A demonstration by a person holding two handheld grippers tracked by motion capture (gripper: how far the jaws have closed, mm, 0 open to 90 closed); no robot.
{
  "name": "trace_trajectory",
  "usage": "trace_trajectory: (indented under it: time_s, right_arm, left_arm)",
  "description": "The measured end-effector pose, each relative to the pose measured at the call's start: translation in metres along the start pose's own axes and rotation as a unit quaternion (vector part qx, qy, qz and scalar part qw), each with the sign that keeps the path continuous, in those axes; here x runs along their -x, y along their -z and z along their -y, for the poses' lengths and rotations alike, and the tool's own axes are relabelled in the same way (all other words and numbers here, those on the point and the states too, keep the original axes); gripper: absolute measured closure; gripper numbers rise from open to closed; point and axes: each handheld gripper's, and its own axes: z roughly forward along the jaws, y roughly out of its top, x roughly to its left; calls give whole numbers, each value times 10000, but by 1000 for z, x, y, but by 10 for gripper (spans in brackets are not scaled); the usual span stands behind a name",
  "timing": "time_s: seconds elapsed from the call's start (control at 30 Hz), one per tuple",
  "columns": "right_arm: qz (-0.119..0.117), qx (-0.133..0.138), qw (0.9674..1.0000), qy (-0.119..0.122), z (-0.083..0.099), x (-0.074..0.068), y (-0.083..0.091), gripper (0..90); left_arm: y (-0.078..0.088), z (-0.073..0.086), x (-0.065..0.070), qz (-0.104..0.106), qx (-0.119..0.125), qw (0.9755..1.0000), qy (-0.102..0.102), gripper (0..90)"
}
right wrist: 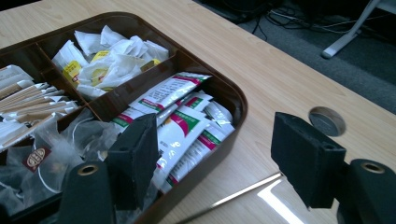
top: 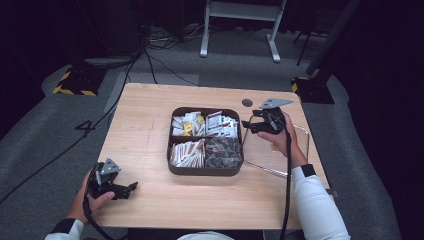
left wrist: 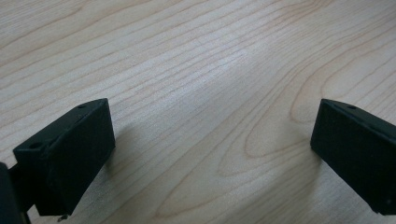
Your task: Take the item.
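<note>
A dark brown tray with four compartments sits mid-table. It holds white and yellow sachets, green-and-magenta packets, paper-wrapped sticks and dark tea bags. My right gripper hovers just right of the tray's far right corner, open, with nothing between its jaws. In the right gripper view, the right gripper frames the tray rim and the green-and-magenta packets. My left gripper lies at the table's near left. In its own view, the left gripper is open over bare wood.
A clear flat sheet with a shiny edge lies right of the tray, under my right hand. A round grey cable port is set in the tabletop behind the tray. Cables and white desk legs stand on the floor beyond.
</note>
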Motion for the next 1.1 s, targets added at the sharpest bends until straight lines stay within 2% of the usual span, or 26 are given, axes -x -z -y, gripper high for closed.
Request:
trace_trajectory:
  time_s: [0.03, 0.17, 0.37, 0.4, 0.43, 0.6, 0.73, 0.77, 0.87, 0.93, 1.1]
  right_arm:
    - [-94, -58, 9999, 25, -4, -4, -9, 326]
    - [-191, -142, 9996, 116, -13, -12, -26, 326]
    - [-256, -273, 9992, 119, -20, -20, -52, 345]
    - [-256, -273, 9992, 119, -20, -20, -52, 345]
    - [-301, -325, 9990, 63, -23, -21, -62, 345]
    - [-379, -399, 9985, 25, -31, -25, -78, 344]
    - [-378, -506, 9980, 4, -34, -28, -89, 345]
    - [-339, -601, 9975, -128, -35, -27, -98, 344]
    - [-336, -729, 9966, -173, -35, -26, -105, 339]
    - [-222, -796, 9964, -179, -36, -25, -109, 340]
    - [-240, -825, 9961, -178, -36, -27, -116, 346]
  left_arm:
    - [0, 0, 0, -1, 4, 10000, 6, 0]
    - [0, 0, 0, 3, -3, 10000, 1, 0]
    - [0, 1, 1, -16, 5, 10000, 24, 1]
    - [0, 1, 1, -25, 10, 10000, 38, 1]
    - [1, 1, 1, -27, 4, 10000, 37, 1]
    - [1, 1, 1, -29, 6, 10000, 41, 1]
    - [1, 1, 1, -28, 3, 10000, 46, 1]
    - [1, 1, 1, -39, -1, 10000, 39, 1]
    - [1, 2, 2, -60, -3, 10000, 61, 1]
    - [1, 2, 2, -58, -6, 10000, 59, 1]
    - [1, 2, 1, -58, -2, 10000, 55, 1]
